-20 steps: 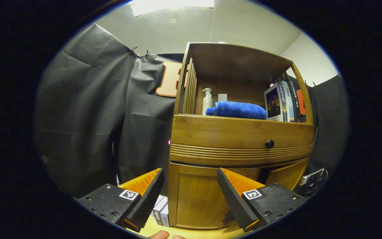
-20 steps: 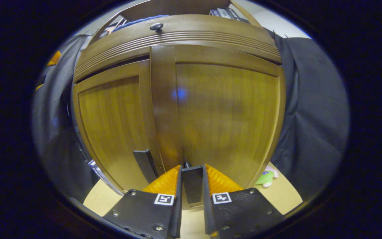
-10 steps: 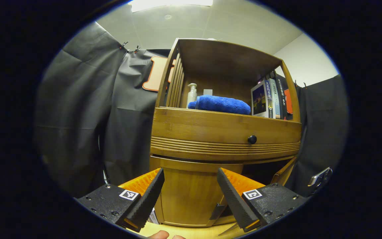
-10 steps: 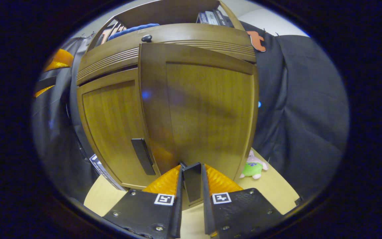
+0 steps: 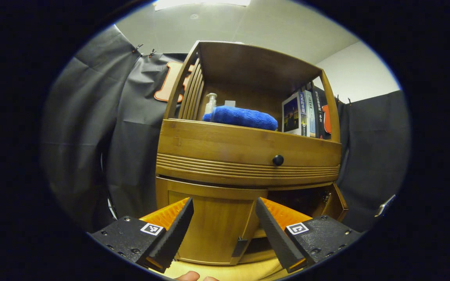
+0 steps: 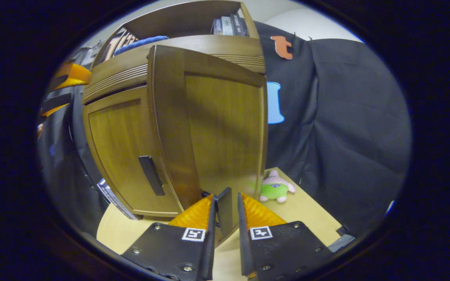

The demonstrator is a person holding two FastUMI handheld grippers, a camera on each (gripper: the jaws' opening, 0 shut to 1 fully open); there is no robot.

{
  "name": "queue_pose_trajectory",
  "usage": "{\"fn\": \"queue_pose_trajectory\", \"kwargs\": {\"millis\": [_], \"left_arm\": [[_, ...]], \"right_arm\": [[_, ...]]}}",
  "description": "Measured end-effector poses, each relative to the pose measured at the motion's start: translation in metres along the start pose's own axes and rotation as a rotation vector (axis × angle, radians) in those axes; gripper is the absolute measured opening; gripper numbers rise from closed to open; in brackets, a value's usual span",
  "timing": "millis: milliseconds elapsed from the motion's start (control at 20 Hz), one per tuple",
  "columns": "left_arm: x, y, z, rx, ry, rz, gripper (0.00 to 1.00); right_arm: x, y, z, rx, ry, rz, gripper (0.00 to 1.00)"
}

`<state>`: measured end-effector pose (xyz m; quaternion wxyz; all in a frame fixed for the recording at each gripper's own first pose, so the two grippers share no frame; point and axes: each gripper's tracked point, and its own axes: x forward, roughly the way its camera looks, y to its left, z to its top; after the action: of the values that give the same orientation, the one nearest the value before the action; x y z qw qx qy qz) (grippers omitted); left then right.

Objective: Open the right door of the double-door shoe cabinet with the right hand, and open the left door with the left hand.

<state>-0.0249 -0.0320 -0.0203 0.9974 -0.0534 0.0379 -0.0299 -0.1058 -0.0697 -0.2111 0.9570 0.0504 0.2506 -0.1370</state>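
Clamping right tongs on right door's handle, left tongs apart before left door.

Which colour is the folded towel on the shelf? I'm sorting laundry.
Blue towel, clearest in the left gripper view.

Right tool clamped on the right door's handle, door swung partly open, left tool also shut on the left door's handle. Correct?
Not quite. The left tool is open and short of the left door; the left gripper view shows its fingers spread with that door's handle between them, ungripped. The rest holds: in the right gripper view the right tool is clamped on the right door handle, with the right door swung partly open.
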Motion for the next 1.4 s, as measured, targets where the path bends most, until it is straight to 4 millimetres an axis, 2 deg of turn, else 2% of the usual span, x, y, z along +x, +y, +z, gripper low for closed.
{"fn": "queue_pose_trajectory", "kwargs": {"millis": [300, 600, 700, 750, 850, 1150, 1400], "left_arm": [[0.004, -0.025, -0.008, -0.012, 0.019, -0.057, 0.99], [0.006, -0.041, -0.009, -0.015, 0.016, -0.095, 0.97], [0.007, -0.046, -0.01, -0.023, 0.017, -0.105, 0.99], [0.008, -0.048, -0.011, -0.024, 0.017, -0.108, 0.98], [0.009, -0.05, -0.013, -0.02, 0.021, -0.112, 0.97], [0.015, -0.045, -0.029, -0.011, 0.049, -0.096, 0.99], [0.025, -0.035, -0.05, -0.012, 0.074, -0.074, 0.98]], "right_arm": [[-0.013, -0.037, -0.002, 0.015, 0.006, -0.06, 0.27], [-0.021, -0.09, -0.003, -0.001, -0.009, -0.156, 0.27], [-0.019, -0.108, -0.006, 0.011, 0.0, -0.176, 0.21], [-0.019, -0.117, -0.006, 0.018, 0.004, -0.182, 0.13], [-0.02, -0.122, -0.006, 0.038, 0.003, -0.167, 0.13], [-0.021, -0.137, -0.003, 0.04, -0.001, -0.131, 0.13], [-0.03, -0.181, 0.006, 0.0, -0.033, -0.226, 0.13]]}}
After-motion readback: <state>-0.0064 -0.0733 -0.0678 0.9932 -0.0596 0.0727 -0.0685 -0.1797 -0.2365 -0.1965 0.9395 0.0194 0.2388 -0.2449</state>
